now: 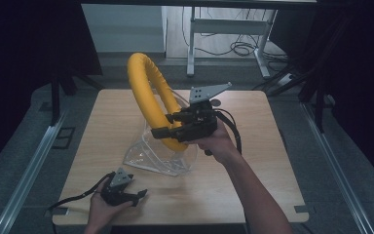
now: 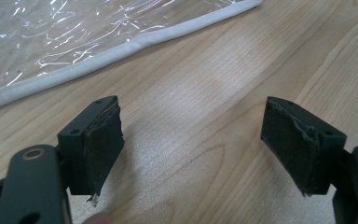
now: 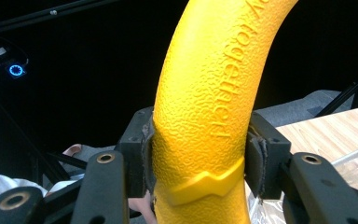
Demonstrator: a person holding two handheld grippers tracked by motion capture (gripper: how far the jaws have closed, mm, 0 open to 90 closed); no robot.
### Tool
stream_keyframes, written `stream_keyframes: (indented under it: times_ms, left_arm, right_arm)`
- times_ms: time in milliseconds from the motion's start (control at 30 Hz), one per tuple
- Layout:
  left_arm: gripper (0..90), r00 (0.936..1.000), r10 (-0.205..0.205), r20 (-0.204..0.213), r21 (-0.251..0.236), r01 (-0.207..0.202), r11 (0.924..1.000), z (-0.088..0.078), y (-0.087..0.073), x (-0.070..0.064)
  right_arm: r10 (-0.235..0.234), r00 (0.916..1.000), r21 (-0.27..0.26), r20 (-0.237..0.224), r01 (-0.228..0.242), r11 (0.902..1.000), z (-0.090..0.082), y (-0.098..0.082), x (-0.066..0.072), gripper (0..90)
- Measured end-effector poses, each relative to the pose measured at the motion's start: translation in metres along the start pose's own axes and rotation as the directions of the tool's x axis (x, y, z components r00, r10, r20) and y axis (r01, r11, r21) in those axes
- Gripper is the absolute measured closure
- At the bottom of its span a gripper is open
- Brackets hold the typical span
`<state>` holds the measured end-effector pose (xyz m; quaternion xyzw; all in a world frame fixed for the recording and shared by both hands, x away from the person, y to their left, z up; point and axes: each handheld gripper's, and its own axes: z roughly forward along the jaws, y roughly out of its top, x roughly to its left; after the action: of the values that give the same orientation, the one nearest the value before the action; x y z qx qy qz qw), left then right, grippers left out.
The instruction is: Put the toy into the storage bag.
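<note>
The yellow ring (image 1: 148, 92) is pinched by the right gripper (image 1: 168, 125) and held up above the clear plastic bag (image 1: 158, 153), not yet inside, while the left gripper (image 1: 139, 196) is rested spread and empty near the bag.

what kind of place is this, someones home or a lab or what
Probably a lab or recording rig, not a home: a bare wooden table stands between dark curtains, metal rails run along the floor, and loose cables lie under a desk frame behind. The right gripper holds a yellow ring.
</note>
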<state>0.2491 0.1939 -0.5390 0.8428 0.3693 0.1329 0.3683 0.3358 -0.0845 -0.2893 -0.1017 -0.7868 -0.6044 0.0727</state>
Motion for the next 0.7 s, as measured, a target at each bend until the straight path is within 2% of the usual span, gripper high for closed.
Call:
stream_keyframes:
  times_ms: [700]
  left_arm:
    - [20.7, 1.0, 0.0, 0.001, 0.0, 0.0, 1.0, 0.0, 0.0, 0.0]
  right_arm:
    - [0.051, 0.9987, 0.036, 0.003, -0.051, 0.998, 0.011, -0.021, -0.015, 50.5]
